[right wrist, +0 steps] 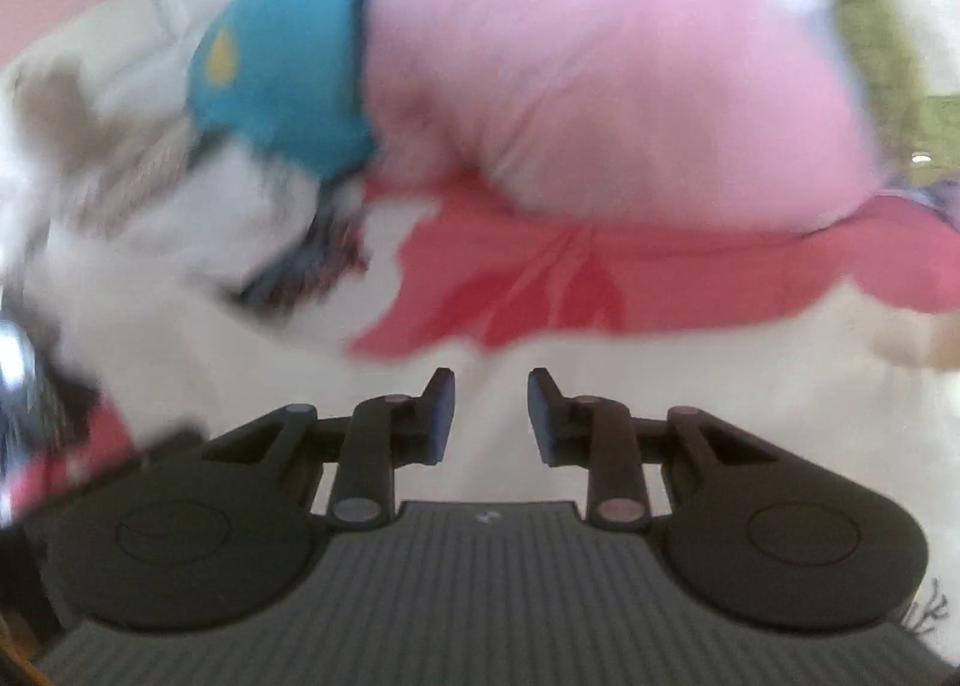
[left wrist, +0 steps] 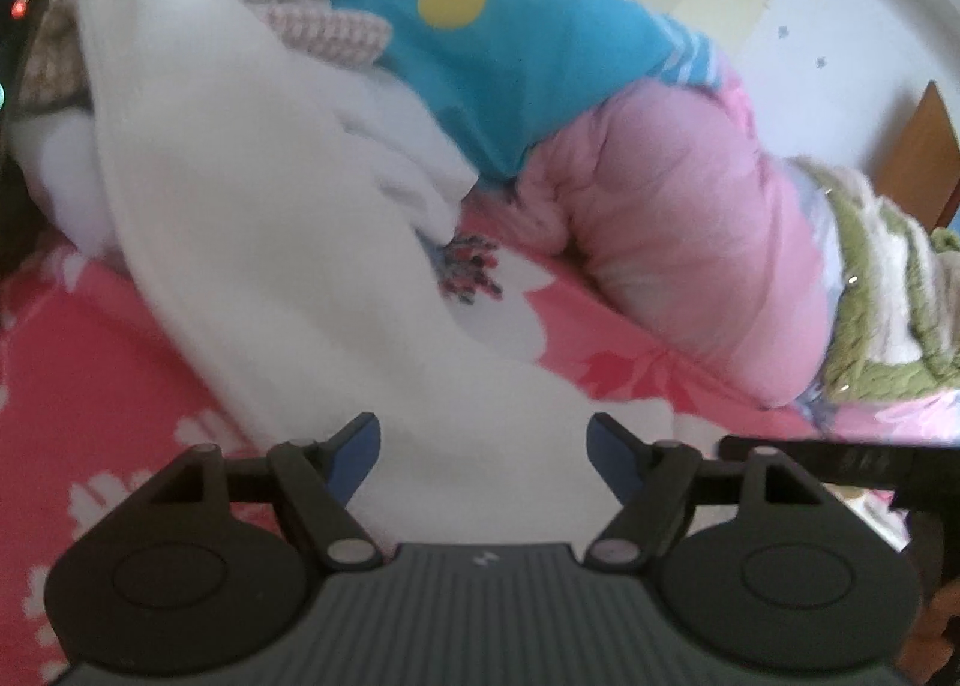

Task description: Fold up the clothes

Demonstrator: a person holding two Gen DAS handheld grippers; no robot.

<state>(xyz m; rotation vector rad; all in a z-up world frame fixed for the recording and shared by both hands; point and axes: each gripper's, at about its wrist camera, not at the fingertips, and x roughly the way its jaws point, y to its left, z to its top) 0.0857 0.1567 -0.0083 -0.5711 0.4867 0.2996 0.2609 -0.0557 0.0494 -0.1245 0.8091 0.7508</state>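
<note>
Hovering left gripper (left wrist: 483,455), fingers apart, white garment (left wrist: 288,266) beneath

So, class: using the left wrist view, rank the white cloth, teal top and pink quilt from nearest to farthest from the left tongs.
1. White cloth, right between the tongs.
2. Pink quilt, ahead to the right.
3. Teal top, behind, top centre.

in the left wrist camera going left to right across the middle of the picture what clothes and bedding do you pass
White garment → teal garment with a yellow dot → pink puffy quilt → green and white fleecy blanket. All lie on the red floral sheet.
</note>
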